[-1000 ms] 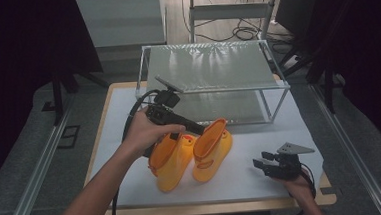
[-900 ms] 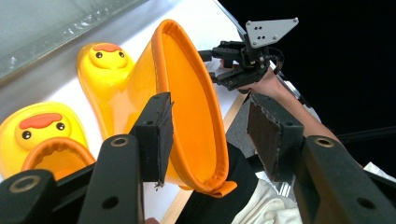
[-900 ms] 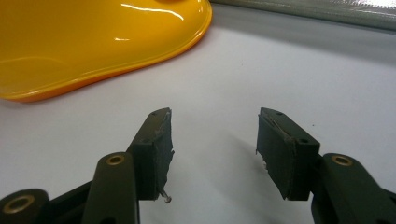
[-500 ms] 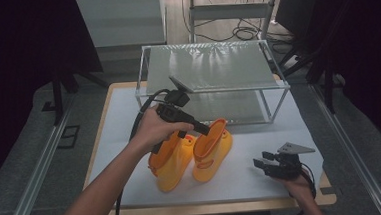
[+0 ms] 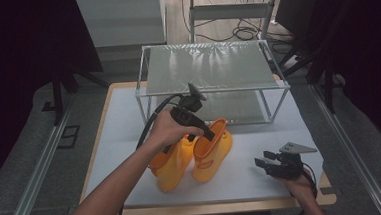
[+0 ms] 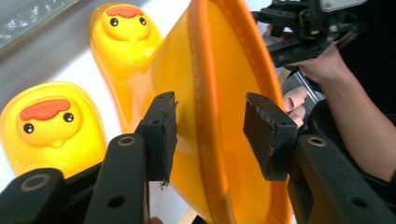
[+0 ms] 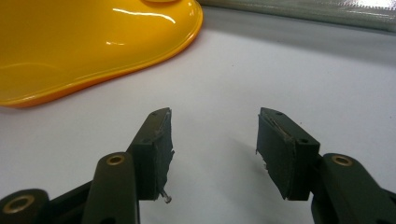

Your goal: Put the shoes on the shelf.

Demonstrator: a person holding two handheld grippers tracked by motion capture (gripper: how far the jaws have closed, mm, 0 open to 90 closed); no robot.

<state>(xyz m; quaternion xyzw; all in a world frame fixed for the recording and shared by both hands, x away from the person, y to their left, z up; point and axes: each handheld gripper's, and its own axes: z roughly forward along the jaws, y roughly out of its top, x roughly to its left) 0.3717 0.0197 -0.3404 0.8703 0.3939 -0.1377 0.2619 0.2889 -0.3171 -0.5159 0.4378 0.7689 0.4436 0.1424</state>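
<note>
Left gripper, we note, has advanced to straddle the rim of the right boot beside the wire rack, jaws apart, so we judge a grasp imminent; right gripper rests open.

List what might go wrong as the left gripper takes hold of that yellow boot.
1. The left gripper is open astride only the thin cuff of the right-hand boot; a grip there may slip or buckle the soft wall.
2. The other boot stands pressed alongside, so lifting could drag or topple it.
3. The wire rack stands close behind, an obstacle on lifting.
</note>
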